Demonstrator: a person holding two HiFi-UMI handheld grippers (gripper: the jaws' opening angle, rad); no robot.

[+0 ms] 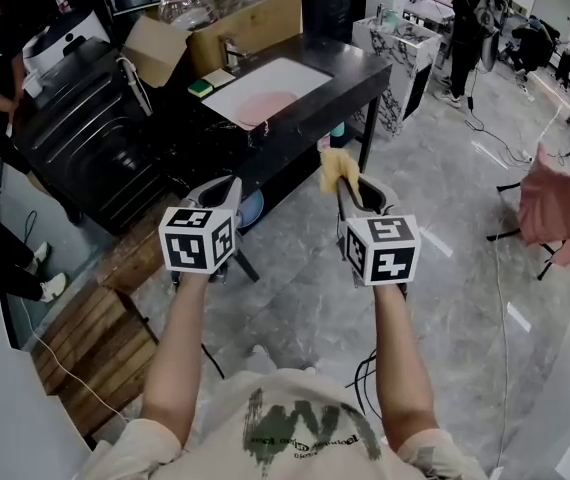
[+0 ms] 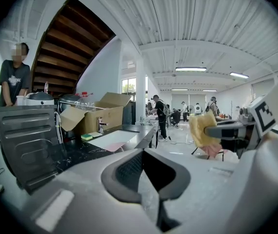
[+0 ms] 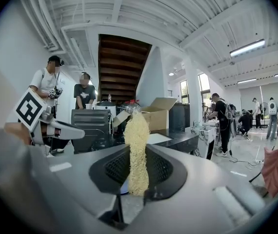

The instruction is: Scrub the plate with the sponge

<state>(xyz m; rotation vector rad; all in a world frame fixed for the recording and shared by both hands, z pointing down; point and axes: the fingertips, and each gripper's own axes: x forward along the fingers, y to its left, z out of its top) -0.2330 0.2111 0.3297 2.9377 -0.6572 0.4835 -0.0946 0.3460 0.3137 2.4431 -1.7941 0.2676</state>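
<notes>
Right gripper (image 3: pixel 138 155) pinches the yellow sponge (image 3: pixel 137 145), which stands upright between its jaws. Left gripper (image 2: pixel 143 167) jaws are pressed together, empty. Plate (image 1: pixel 265 106) lies in the sink (image 1: pixel 290 72) at the counter (image 1: pixel 357 68) middle, well apart.

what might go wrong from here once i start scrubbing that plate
The right tongs pinch the thin yellow sponge only at one end, so scrubbing pressure may fold it or pull it out.
The pale pink round plate lies unheld in the white basin, while the left tongs are shut and empty, so it may slide.
</notes>
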